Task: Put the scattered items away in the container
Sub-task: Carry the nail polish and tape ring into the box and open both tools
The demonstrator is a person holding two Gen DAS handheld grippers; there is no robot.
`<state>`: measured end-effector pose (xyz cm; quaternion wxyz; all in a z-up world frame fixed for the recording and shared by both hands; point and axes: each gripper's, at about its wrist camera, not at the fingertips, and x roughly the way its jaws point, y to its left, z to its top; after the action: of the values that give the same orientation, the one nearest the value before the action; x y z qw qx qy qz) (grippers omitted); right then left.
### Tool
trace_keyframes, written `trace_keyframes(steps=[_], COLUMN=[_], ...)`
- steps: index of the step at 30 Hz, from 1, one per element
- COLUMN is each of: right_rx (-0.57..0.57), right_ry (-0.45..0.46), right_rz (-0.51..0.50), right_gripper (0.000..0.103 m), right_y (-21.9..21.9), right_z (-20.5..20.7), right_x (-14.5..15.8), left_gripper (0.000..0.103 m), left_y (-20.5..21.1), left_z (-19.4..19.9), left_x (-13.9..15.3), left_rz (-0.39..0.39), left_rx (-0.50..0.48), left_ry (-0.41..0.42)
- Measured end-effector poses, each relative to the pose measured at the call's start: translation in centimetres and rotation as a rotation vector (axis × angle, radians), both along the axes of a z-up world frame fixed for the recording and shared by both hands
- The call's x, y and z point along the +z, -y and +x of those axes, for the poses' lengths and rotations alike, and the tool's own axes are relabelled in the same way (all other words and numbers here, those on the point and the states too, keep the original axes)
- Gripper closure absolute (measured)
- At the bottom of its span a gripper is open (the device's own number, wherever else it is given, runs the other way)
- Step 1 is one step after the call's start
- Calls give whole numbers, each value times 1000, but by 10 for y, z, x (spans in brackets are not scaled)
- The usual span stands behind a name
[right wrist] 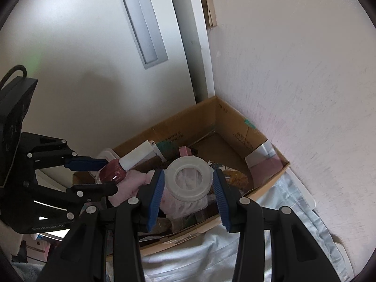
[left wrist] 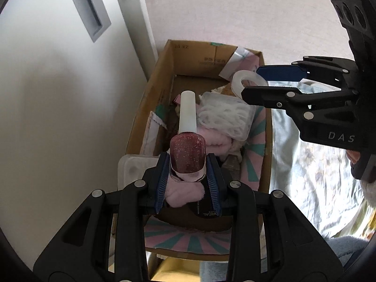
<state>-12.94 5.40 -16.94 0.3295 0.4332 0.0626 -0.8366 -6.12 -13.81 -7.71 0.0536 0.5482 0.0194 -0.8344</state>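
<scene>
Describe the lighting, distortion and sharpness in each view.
Left wrist view: soft daylight, fisheye bending the cardboard box walls, dark vignette at the corners; the nail polish bottle in the left tongs is sharp. Right wrist view: dimmer, slightly smeared wall texture at right; a small glare spot on that bottle.

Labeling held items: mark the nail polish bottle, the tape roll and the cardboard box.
nail polish bottle (left wrist: 187, 156), left wrist view, on the dark red glitter glass body.
tape roll (right wrist: 188, 177), right wrist view, on the translucent ring's flat face.
cardboard box (right wrist: 237, 127), right wrist view, on the bare inner far wall.
</scene>
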Motion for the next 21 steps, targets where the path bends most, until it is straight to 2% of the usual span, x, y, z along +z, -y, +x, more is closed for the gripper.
trace_keyframes(steps=[1,3,5,7,8,18,21], right_rx=[-3,-19,-38,-44,-48,-57,-71], right_ry=[1,6,25,51,53,11,-4], right_rz=[8,18,7,2,5,-18,-20], right_gripper=[64,64,63,60,54,54,54], right_y=[1,0,-2,-4,-4,-2,-7], right_z=[0,-1,-2,-3,-3,-5,-2], right_x=[-2,-5,-9,-12,-12,4,10], left_gripper=[74,64,27,10,7,5,5], left_y=[-2,-3,-5,-7,-9,-6,-10], left_z=[-1,-1,-1,0,0,-5,-5], left_x=[-4,-7,-5,0,3,12,20], left_rz=[0,-9,-23,-54,-64,-54,-73], left_rx=[5,16,22,26,23,59,59], left_ry=[6,7,-3,-29,-40,-43,-55])
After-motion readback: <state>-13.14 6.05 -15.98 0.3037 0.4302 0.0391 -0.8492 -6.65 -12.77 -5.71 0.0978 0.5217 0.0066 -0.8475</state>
